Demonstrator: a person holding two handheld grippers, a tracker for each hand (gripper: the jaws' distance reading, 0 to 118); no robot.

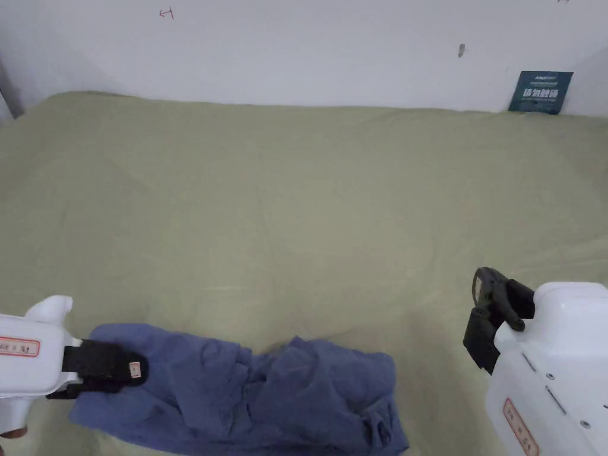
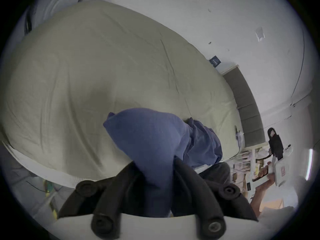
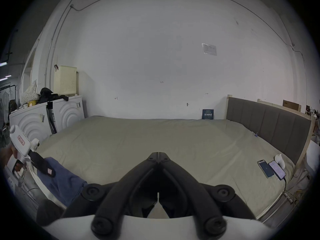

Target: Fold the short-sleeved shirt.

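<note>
Crumpled blue short-sleeved cotton shirt [image 1: 249, 392] at near edge of olive-sheeted bed [image 1: 309, 196], soft, light, floppy: left hand-held gripper [image 2: 154, 172] clamped on one end, right hand-held gripper [image 3: 158, 154] closed, empty; best pinched at hems or shoulder seams.

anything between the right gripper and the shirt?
Nothing visible. The right gripper, shut and empty, hangs to the right of the blue shirt, with bare green sheet between them. The left gripper already pinches the shirt's left end.
</note>
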